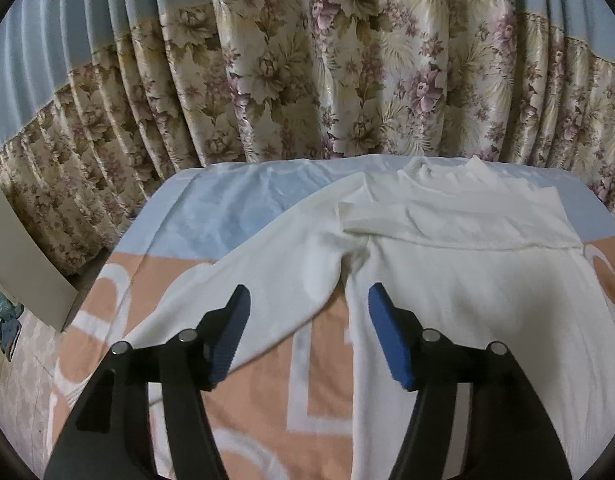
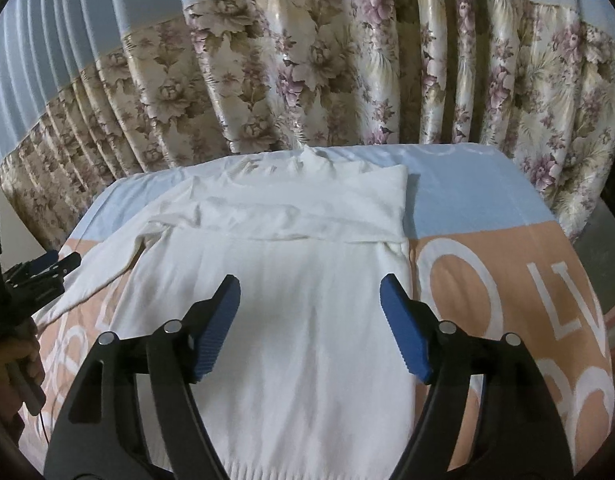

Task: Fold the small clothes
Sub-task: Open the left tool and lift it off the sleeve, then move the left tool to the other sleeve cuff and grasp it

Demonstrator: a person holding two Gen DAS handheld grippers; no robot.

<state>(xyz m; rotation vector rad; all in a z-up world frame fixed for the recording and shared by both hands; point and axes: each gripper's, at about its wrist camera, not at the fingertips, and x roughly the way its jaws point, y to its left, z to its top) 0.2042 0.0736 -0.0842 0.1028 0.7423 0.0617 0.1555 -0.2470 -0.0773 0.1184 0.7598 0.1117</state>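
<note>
A white long-sleeved top [image 1: 467, 280] [image 2: 307, 280] lies flat on a peach and blue blanket [image 1: 267, 380] [image 2: 487, 280], collar toward the curtain. Its right sleeve [image 2: 307, 216] is folded across the chest. Its left sleeve [image 1: 235, 280] stretches out diagonally toward the near left. My left gripper [image 1: 309, 312] hovers open above the armpit of that sleeve, holding nothing. My right gripper [image 2: 309, 304] hovers open above the top's body, empty. In the right wrist view the left gripper [image 2: 47, 272] shows at the far left, held by a hand [image 2: 23, 360].
A floral curtain [image 1: 327, 80] [image 2: 307, 80] hangs right behind the table's far edge. A pale board [image 1: 23, 264] leans at the left, with floor below it. The blanket carries large white letters [image 2: 559, 300] to the right of the top.
</note>
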